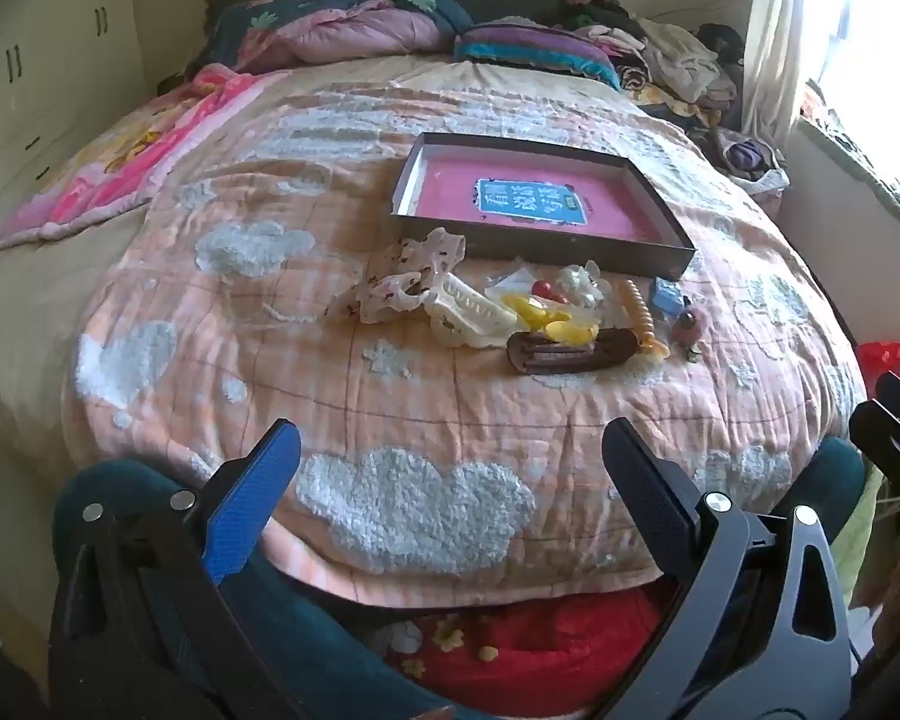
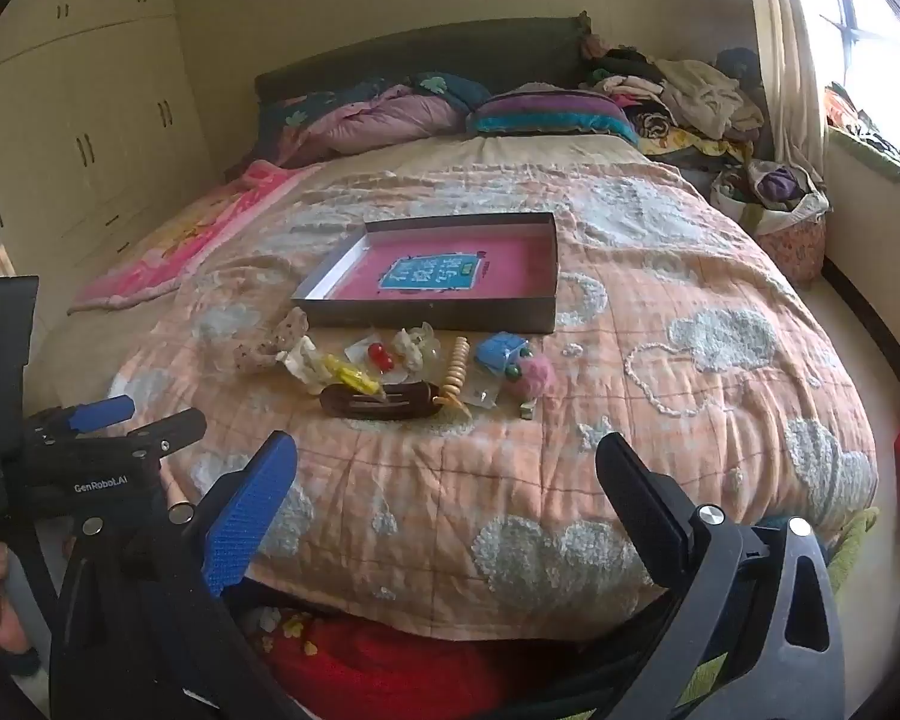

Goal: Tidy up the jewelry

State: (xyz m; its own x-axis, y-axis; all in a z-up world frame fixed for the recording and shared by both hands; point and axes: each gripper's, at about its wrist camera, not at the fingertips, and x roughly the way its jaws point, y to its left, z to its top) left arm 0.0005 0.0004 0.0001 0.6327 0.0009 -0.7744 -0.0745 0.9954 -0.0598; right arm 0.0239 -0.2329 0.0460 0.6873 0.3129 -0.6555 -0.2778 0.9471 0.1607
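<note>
Bed with peach cloud-pattern quilt [image 1: 390,360], left to right: cream floral scrunchie [image 1: 417,276], white claw clip [image 1: 468,312], yellow clips [image 1: 549,318], brown barrette [image 1: 570,351], beaded coil [image 1: 642,312], blue item [image 1: 669,297] and pink pom-pom [image 1: 690,327], all loosely clustered just in front of a shallow dark tray [image 1: 660,252] with a pink floor. Left gripper [image 1: 450,462] and right gripper [image 2: 447,468] both hover at the near edge of the bed, well apart from the jewelry, fingers spread wide and holding nothing.
</note>
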